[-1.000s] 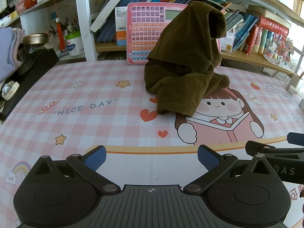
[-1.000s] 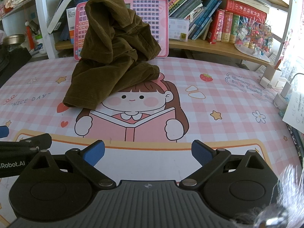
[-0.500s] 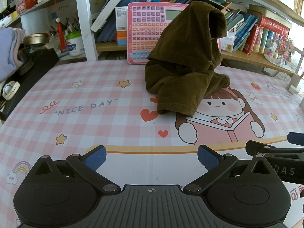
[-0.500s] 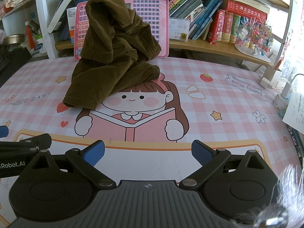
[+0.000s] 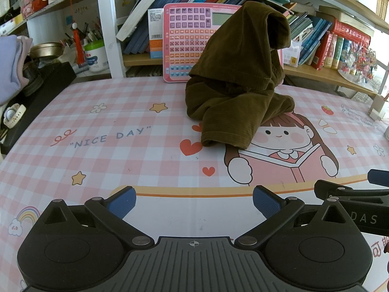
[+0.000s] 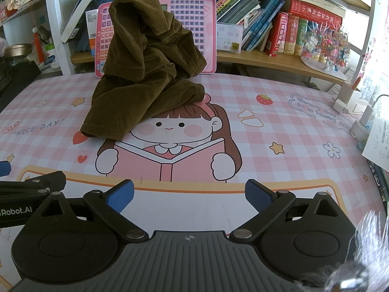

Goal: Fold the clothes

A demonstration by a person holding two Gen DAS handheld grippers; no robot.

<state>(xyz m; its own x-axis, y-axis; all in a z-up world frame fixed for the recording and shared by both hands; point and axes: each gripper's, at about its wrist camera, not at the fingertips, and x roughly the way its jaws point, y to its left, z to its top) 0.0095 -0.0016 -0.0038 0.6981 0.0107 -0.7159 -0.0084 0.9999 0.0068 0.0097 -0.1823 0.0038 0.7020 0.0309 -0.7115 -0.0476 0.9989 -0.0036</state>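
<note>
A brown corduroy garment (image 5: pixel 240 77) lies crumpled in a tall heap at the back of the table, leaning on a pink toy keyboard; it also shows in the right wrist view (image 6: pixel 148 73). One hem reaches forward onto the cartoon mat. My left gripper (image 5: pixel 193 202) is open and empty, low over the table's front, well short of the garment. My right gripper (image 6: pixel 189 196) is open and empty too, beside it on the right. Each gripper's side shows at the edge of the other's view.
The table carries a pink checked cartoon mat (image 5: pixel 109 131). The pink toy keyboard (image 5: pixel 184 39) and bookshelves (image 6: pixel 279 31) stand behind the garment. A black box (image 5: pixel 36 92) with clothes is at the left edge. Chargers and papers (image 6: pixel 364 119) sit at the right edge.
</note>
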